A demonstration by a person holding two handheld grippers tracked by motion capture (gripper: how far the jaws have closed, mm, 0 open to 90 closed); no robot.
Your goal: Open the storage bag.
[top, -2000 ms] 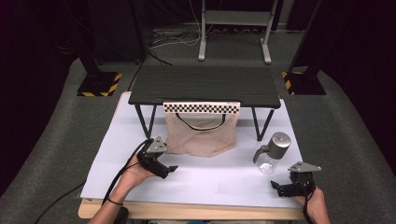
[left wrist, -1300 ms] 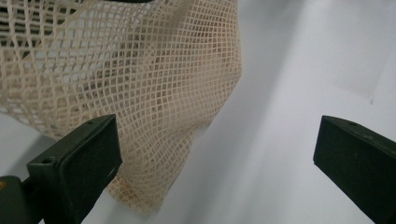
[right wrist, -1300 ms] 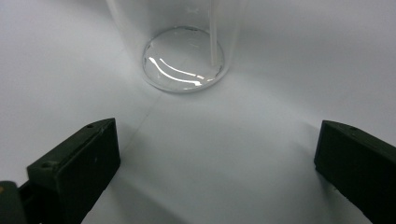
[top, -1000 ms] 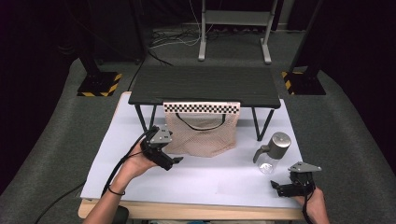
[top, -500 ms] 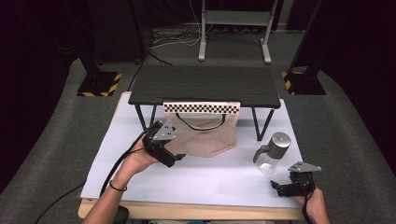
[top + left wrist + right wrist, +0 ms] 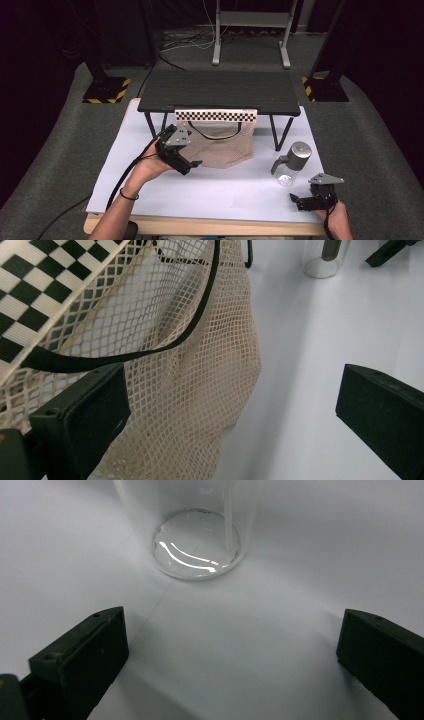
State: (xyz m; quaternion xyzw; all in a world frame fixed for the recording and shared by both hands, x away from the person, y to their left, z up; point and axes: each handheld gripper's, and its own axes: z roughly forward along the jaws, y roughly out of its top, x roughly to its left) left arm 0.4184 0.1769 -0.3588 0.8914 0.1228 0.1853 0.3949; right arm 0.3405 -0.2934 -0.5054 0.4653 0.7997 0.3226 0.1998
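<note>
A beige mesh bag (image 6: 225,145) hangs by a black strap (image 6: 150,350) from the front of a low black stand (image 6: 220,90), under a checkered strip (image 6: 215,115). My left gripper (image 6: 192,167) is open at the bag's lower left edge. In the left gripper view the mesh (image 6: 190,390) lies between the jaws and against the left one. A clear glass bottle (image 6: 290,165) with a metal pump cap stands at the right. My right gripper (image 6: 297,201) rests open near the front edge, pointing at the bottle's base (image 6: 197,540), a short way off.
A white board (image 6: 210,190) covers the table top, with bare surface between the two grippers. The stand's thin black legs (image 6: 280,132) flank the bag. Grey floor and dark stand bases with striped tape lie beyond the table.
My left gripper has moved forward and up toward the bag's left side, tilting as it went. The right gripper and the bottle have stayed put.
</note>
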